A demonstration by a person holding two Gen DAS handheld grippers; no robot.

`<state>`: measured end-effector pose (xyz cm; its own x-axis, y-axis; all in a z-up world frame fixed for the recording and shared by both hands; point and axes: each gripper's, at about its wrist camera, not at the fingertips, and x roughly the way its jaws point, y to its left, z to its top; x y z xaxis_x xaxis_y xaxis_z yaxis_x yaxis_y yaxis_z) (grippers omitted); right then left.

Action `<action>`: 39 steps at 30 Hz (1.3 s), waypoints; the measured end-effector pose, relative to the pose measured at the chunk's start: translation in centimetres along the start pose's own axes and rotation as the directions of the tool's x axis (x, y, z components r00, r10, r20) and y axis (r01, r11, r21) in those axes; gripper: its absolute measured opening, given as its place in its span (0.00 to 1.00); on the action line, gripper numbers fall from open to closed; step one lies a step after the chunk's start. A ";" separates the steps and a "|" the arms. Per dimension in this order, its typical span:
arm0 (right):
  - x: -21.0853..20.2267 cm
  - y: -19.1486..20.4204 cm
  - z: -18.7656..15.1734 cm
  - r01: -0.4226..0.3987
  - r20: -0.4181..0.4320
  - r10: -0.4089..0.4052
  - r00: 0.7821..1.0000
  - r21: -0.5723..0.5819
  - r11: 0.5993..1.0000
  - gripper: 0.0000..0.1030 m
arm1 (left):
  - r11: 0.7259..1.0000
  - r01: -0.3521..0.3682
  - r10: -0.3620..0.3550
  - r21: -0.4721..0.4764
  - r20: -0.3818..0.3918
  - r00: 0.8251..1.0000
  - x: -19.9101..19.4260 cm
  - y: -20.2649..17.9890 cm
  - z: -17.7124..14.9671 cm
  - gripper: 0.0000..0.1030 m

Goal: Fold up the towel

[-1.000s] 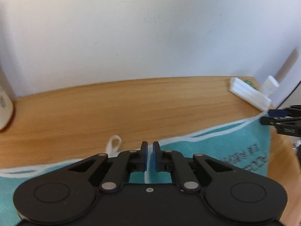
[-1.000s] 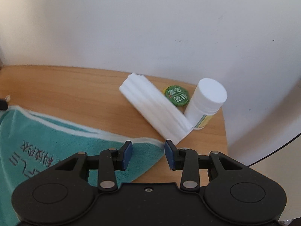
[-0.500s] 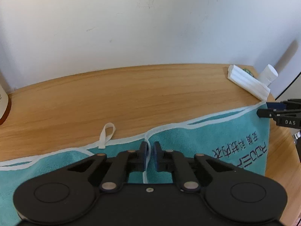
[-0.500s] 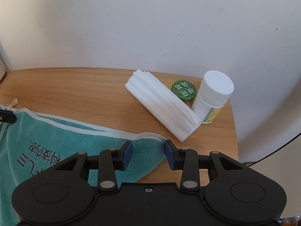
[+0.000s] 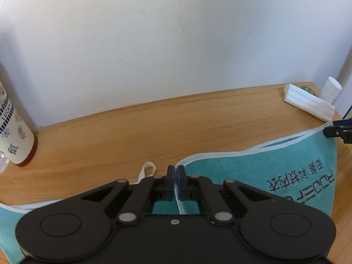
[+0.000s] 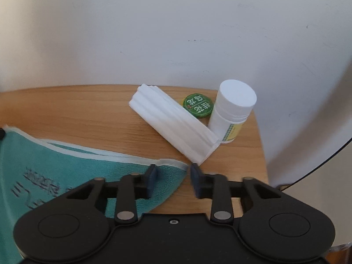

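Teal towel (image 5: 253,171) runs left–right along table (image 5: 154,127); left gripper (image 5: 175,171) clenched on its white hem, right gripper (image 6: 173,171) gaping around corner — nearer.

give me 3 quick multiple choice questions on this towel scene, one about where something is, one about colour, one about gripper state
1. Where does the green tin sit?
A. on the towel
B. between the white folded cloth and the white bottle
C. in a gripper

2. What colour is the towel?
A. teal with white edging
B. red
C. plain yellow

3. How is the right gripper?
A. shut on the bottle
B. shut on the tin
C. open at the towel's corner

Answers: 1 B, the tin lies between them. 2 A, teal cloth, white border. 3 C, a clear gap shows between its fingers; the left gripper is shut on the towel's edge.
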<state>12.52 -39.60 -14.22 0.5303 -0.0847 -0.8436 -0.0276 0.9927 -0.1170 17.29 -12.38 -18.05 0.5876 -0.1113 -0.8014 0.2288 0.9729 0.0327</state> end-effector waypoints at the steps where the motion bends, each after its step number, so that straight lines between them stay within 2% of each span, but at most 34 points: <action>1: 0.0 0.0 0.1 0.007 -0.001 -0.007 1.000 -0.004 1.000 0.37 | 1.000 -0.006 0.006 0.001 -0.002 1.000 0.1 0.0 0.0 0.02; 3: -0.5 0.2 0.3 0.030 0.028 -0.030 0.999 0.000 1.000 0.37 | 1.000 -0.016 0.016 -0.005 -0.009 1.000 0.3 0.1 0.0 0.02; 6: -0.9 0.7 0.3 0.009 0.074 -0.009 0.997 0.005 1.000 0.37 | 1.000 -0.015 0.015 -0.023 -0.023 1.000 0.6 0.3 0.0 0.02; 9: -0.4 1.2 0.3 -0.023 0.042 0.024 0.999 -0.015 1.000 0.36 | 1.000 -0.014 0.013 -0.015 -0.043 0.999 0.7 0.2 0.0 0.02; 11: 0.6 1.8 0.1 -0.011 0.003 0.011 1.000 -0.064 0.998 0.34 | 1.000 -0.015 0.015 -0.005 -0.052 0.999 0.7 0.1 0.0 0.03; 13: 0.9 1.9 0.0 -0.002 0.026 0.004 1.000 -0.083 0.997 0.34 | 1.000 -0.014 0.013 -0.018 -0.069 0.998 0.5 0.3 0.0 0.04; 15: 1.0 1.8 0.3 0.004 0.024 -0.001 1.000 -0.086 0.996 0.35 | 0.999 0.011 -0.015 -0.040 -0.083 0.996 -0.7 0.7 -0.1 0.04; 17: 1.1 1.8 0.4 0.008 0.024 -0.006 1.000 -0.098 0.995 0.35 | 0.997 0.073 -0.076 -0.035 -0.095 0.993 -2.6 0.6 -0.8 0.04; 19: 1.0 2.1 0.3 0.026 0.031 -0.022 0.999 -0.121 0.992 0.35 | 0.991 0.131 -0.133 -0.025 -0.113 0.985 -4.3 0.3 -1.6 0.04; 21: 0.4 2.1 0.3 0.024 0.020 -0.022 1.000 -0.104 0.994 0.36 | 0.980 0.199 -0.195 0.004 -0.165 0.967 -6.1 -0.9 -3.2 0.04; 24: -1.9 3.2 -0.7 -0.086 0.033 0.089 0.995 -0.080 0.993 0.37 | 0.960 0.275 -0.257 0.048 -0.229 0.939 -7.8 -2.8 -5.8 0.04; 27: -2.1 4.9 -1.8 -0.171 -0.015 0.171 0.985 -0.136 0.976 0.34 | 0.942 0.328 -0.289 0.077 -0.315 0.904 -8.2 -4.6 -8.5 0.04; 28: -1.6 5.5 -1.9 -0.187 -0.034 0.184 0.982 -0.149 0.971 0.34 | 0.939 0.332 -0.286 0.087 -0.336 0.898 -8.1 -5.0 -9.2 0.04; 30: -1.0 6.7 -1.8 -0.187 -0.050 0.182 0.982 -0.174 0.967 0.35 | 0.938 0.330 -0.274 0.108 -0.353 0.895 -8.1 -5.5 -10.1 0.04; 32: -0.3 6.4 -1.5 -0.166 -0.043 0.160 0.986 -0.189 0.968 0.35 | 0.939 0.320 -0.259 0.127 -0.352 0.899 -8.2 -5.7 -10.5 0.04; 35: 0.6 5.8 -1.2 -0.137 -0.039 0.132 0.991 -0.205 0.969 0.44 | 0.943 0.314 -0.255 0.112 -0.366 0.895 -8.3 -5.5 -10.5 0.04; 39: 1.8 4.7 -0.1 -0.146 -0.066 0.136 0.989 -0.199 0.969 0.48 | 0.944 0.308 -0.245 0.119 -0.370 0.896 -8.6 -5.6 -10.7 0.04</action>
<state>13.27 -35.09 -16.39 0.4647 0.0455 -0.8843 -0.2726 0.9575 -0.0940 2.64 -14.73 -17.79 0.1830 -0.2634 -0.9472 0.4896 0.8599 -0.1446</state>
